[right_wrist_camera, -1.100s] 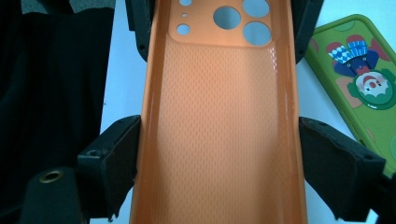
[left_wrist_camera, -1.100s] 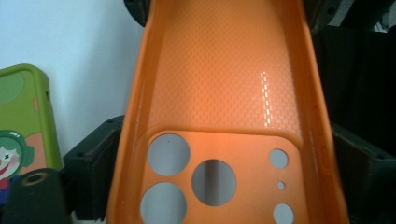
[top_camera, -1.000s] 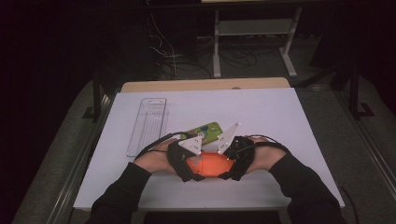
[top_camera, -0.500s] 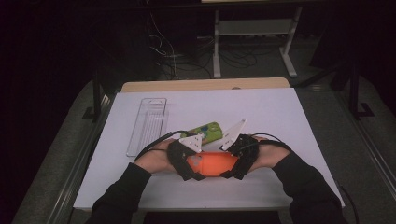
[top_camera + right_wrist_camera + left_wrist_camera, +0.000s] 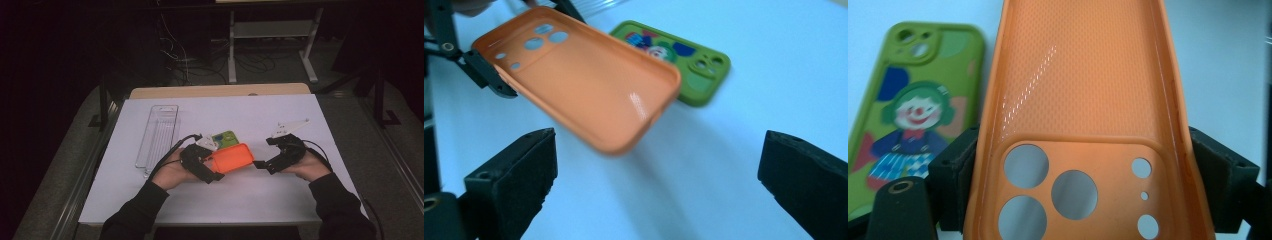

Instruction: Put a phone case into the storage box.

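Left gripper view: the orange phone case (image 5: 1083,100) is clamped at its camera end by the left hand-held gripper (image 5: 212,167), above the white tabletop (image 5: 300,190). Just behind lies a green clown case (image 5: 225,137); a clear tray (image 5: 159,132) sits well left. The right hand-held gripper (image 5: 260,164), jaws just opened wide and empty, hangs just off the case's free end.

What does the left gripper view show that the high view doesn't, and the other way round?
Left gripper view: the clown picture on the green rubbery phone case and the round camera holes in the orange rubbery phone case, its sides pressed by the jaws.

High view: the long clear plastic tray, the right hand-held gripper with open jaws apart from the orange case, and the white table sheet.

Both: the two cases, side by side, and the left hand-held gripper.
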Demonstrator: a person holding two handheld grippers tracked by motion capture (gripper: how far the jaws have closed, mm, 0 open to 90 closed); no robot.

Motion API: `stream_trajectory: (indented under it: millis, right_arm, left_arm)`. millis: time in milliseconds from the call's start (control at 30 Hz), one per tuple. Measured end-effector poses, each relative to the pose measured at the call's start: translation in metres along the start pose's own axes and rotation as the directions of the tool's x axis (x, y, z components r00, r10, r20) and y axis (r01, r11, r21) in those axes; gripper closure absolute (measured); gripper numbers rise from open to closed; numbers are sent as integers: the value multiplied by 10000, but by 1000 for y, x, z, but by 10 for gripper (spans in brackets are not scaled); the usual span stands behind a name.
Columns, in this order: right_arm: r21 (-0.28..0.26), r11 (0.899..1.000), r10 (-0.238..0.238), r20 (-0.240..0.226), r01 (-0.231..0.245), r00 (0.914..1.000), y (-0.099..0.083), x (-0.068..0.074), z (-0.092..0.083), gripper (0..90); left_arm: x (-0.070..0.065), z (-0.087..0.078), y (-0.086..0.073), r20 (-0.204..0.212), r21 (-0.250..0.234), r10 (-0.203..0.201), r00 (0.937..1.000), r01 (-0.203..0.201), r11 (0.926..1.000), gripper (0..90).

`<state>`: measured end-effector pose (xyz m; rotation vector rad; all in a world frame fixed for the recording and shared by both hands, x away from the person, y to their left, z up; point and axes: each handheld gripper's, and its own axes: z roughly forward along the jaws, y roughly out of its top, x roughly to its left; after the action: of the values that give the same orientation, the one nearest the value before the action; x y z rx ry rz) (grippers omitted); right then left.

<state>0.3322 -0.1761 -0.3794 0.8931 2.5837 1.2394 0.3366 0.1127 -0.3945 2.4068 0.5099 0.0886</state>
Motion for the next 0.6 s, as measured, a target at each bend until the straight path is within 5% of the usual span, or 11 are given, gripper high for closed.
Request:
stream_trajectory:
  millis: [133,200,300,400,600]
  right_arm:
    - [-88,9959,902,874,-897,9921,-15,5,8,9]
    - [-398,9915,1279,1092,-1242,9858,-20,9,12,7]
    - [-869,9866,1503,1556,-1380,9763,-26,17,19,7]
    - [-1075,9849,1513,1580,-1353,9758,-29,19,25,7]
    - [-996,9949,86,2567,176,9665,-26,24,29,7]
  left_arm:
    - [0,3,0,-507,-57,-735,9960,733,9973,159]
    - [2,3,0,-596,205,-788,9951,801,9966,159]
    - [2,3,-1,-680,227,-1037,9923,1054,9942,158]
    - [2,2,0,-654,129,-1087,9919,1098,9939,158]
    - [0,3,0,-607,-221,-1322,9894,1311,9911,158]
